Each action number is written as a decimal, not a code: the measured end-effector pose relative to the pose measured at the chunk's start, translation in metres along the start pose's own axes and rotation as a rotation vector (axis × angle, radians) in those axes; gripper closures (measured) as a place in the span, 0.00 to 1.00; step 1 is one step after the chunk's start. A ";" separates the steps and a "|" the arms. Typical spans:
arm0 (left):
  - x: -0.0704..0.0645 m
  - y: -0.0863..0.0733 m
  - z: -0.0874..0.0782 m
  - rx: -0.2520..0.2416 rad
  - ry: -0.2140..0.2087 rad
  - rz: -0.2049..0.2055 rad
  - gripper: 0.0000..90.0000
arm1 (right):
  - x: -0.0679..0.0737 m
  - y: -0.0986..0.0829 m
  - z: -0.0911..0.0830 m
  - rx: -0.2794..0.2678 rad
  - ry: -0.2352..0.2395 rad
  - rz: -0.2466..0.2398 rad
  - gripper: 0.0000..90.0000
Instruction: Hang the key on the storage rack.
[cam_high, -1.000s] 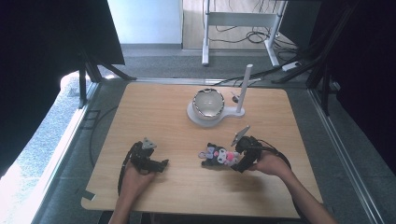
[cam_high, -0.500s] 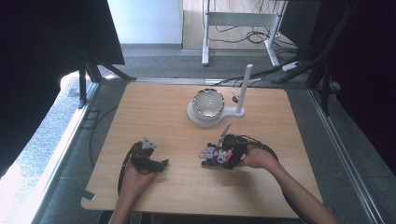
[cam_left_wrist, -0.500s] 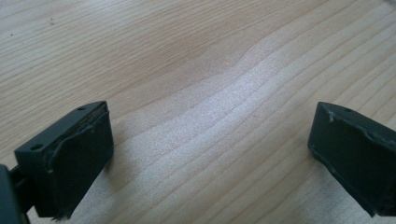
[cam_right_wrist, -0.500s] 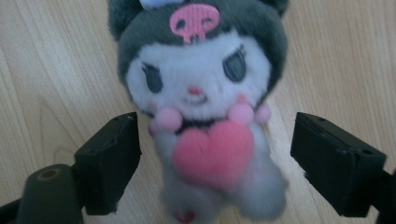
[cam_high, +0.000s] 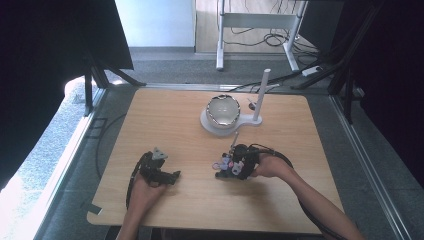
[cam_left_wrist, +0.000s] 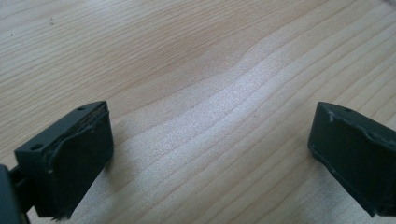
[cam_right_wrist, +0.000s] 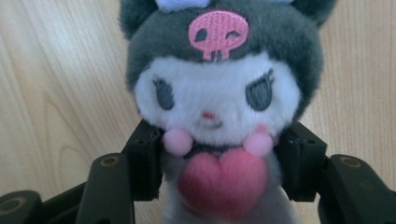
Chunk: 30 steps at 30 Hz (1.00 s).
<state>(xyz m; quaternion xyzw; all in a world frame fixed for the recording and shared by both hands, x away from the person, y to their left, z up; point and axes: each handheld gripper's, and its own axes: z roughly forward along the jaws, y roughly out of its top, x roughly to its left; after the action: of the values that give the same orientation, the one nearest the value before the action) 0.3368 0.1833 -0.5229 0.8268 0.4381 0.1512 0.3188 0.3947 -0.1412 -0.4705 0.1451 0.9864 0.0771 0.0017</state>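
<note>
right gripper (cam_right_wrist: 219, 172) clamping plush toy (cam_right_wrist: 215, 93), left gripper (cam_left_wrist: 210, 154) wide apart over table (cam_left_wrist: 196, 70)

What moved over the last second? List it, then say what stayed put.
The right gripper, shut on the plush toy, slid left along the table, toward the person's middle. The left gripper stayed open and resting in place; the bowl on its white stand did not move.
</note>
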 end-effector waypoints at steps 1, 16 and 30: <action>0.000 0.000 0.000 0.000 0.001 0.001 0.00 | 0.000 0.000 -0.002 -0.007 0.003 0.006 0.47; 0.000 0.000 0.000 -0.004 0.001 -0.001 0.00 | -0.010 -0.018 -0.036 -0.057 -0.007 0.054 0.48; 0.000 0.000 0.000 -0.004 0.001 -0.002 0.00 | -0.023 -0.037 -0.060 -0.084 -0.020 0.124 0.48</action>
<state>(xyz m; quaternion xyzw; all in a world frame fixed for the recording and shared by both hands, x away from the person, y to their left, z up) 0.3370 0.1831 -0.5231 0.8257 0.4385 0.1522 0.3205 0.4049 -0.1922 -0.4173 0.2065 0.9713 0.1171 0.0129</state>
